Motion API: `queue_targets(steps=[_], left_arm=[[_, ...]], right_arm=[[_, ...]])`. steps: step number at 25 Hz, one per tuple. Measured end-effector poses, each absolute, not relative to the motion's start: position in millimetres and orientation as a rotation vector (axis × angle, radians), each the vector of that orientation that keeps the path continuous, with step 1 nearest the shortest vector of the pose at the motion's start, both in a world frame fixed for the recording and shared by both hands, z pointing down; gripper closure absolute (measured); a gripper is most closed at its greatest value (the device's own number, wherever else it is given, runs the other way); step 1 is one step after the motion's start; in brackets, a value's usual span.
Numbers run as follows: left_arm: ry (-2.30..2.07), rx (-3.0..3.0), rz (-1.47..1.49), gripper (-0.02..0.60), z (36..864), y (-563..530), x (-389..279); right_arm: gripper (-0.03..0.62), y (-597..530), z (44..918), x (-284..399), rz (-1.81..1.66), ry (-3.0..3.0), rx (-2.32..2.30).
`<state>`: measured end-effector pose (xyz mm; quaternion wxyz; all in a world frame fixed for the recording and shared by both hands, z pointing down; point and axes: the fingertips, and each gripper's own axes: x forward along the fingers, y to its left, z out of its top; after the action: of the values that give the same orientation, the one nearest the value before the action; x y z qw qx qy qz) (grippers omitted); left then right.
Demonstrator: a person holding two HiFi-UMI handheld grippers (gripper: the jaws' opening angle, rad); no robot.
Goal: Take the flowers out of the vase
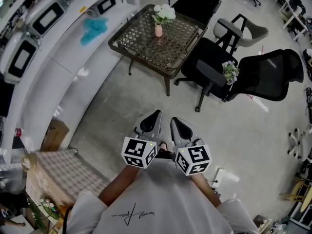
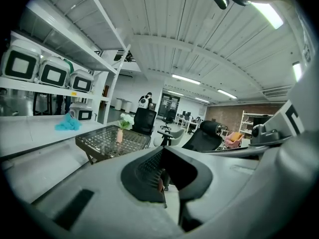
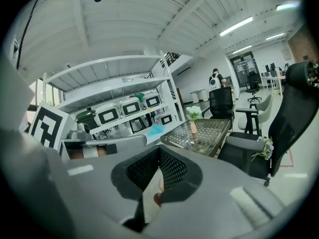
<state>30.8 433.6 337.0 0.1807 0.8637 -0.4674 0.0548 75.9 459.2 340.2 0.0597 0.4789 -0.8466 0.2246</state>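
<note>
A small pink vase point(image 1: 158, 30) with white flowers point(image 1: 164, 13) stands on a dark mesh-top table point(image 1: 146, 45) far ahead of me. In the left gripper view the vase point(image 2: 119, 135) and its flowers point(image 2: 126, 119) are small and distant; the right gripper view shows the vase point(image 3: 193, 127) on the same table. My left gripper point(image 1: 157, 113) and right gripper point(image 1: 174, 121) are held side by side close to my body, both shut and with nothing in them. A second small bunch of flowers point(image 1: 230, 72) lies on a black chair seat.
Black office chairs point(image 1: 268, 74) stand right of the table, with a grey one point(image 1: 241, 30) behind. White shelving with boxy appliances point(image 1: 48, 16) and a teal cloth point(image 1: 93, 27) runs along the left. A cardboard box point(image 1: 53, 133) and a checked cloth point(image 1: 58, 172) are at lower left.
</note>
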Motion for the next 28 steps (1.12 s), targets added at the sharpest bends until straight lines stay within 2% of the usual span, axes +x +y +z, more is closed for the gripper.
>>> queue_targets(steps=[12,28], left_arm=[[-1.306,2.41,0.182,0.583,345.4,363.4,7.3],[-1.306,2.407,0.177,0.583,338.5,225.9,-87.2]], right_arm=[[0.592,390.8,348.7,53.1,0.716,-2.531,1.429],[0.592,257.6,344.4,-41.9,0.696,-2.517,1.407]])
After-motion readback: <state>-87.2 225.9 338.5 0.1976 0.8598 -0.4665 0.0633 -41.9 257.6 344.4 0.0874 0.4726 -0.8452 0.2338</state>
